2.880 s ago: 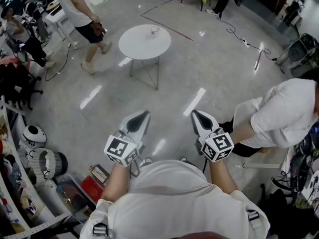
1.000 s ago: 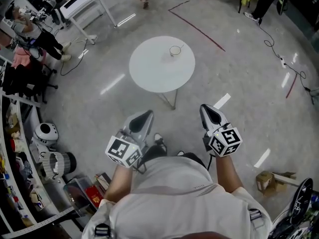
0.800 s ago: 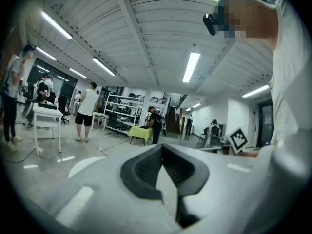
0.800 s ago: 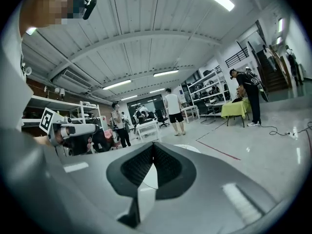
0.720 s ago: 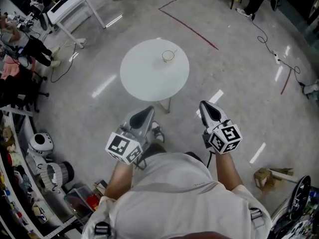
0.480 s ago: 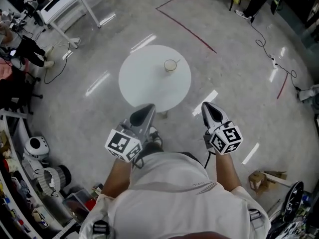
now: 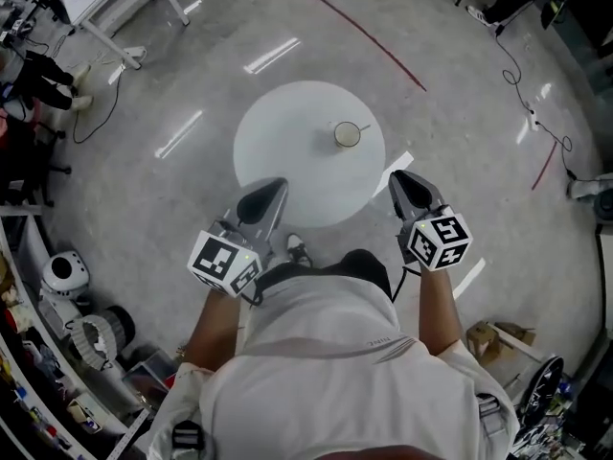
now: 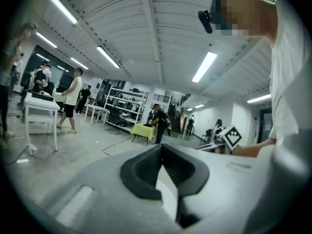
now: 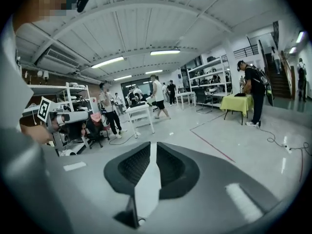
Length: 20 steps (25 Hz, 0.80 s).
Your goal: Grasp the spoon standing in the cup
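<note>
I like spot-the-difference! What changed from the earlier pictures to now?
The person walked up to the round table; it now lies just ahead of the left hand-held gripper and right hand-held gripper. The right one's jaws have just been opening, nothing between them. The cup and spoon stayed on it.

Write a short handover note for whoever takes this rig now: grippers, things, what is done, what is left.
Left hand-held gripper: shut, empty, by the near edge of the round white table.
Right hand-held gripper: jaws have just been opening, a slit apart, nothing between them.
The cup with the spoon in it stands on the table, right of centre, untouched.
Done: nothing grasped.
Left: reach the cup, grasp the spoon.
</note>
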Motion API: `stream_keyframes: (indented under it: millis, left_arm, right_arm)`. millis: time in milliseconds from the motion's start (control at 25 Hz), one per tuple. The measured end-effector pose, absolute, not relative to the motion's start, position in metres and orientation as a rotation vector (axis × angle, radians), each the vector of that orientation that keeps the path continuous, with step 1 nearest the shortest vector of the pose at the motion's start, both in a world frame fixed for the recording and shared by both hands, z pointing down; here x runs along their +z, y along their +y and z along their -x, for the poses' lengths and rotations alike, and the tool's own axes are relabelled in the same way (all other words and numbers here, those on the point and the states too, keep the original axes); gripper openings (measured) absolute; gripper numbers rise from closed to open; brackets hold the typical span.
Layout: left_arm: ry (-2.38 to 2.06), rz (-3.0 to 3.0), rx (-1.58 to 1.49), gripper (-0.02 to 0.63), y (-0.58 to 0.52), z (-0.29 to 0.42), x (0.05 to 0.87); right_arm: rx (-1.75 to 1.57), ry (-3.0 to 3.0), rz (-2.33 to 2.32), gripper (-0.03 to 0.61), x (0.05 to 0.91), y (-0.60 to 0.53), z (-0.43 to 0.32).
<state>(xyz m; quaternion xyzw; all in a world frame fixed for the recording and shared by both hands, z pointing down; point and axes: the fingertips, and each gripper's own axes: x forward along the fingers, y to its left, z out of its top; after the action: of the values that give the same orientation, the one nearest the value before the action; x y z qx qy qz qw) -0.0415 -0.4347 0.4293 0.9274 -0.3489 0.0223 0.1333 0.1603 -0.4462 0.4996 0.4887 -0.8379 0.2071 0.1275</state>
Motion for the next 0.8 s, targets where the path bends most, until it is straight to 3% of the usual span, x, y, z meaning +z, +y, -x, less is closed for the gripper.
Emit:
stream_keyframes:
  millis: [400,800]
  left_arm:
    - [-1.229,-2.54,0.068,0.002,-0.486,0.019,0.447]
    - [-1.441,-2.376,0.101,0.003,-0.511,-0.017,0.471]
  right_arm:
    - [0.833,-2.28,-1.246,0.169,0.575,-0.554,-0.204]
    - [1.158,-2.176,-0.984,0.212,0.685,-0.632,-0.208]
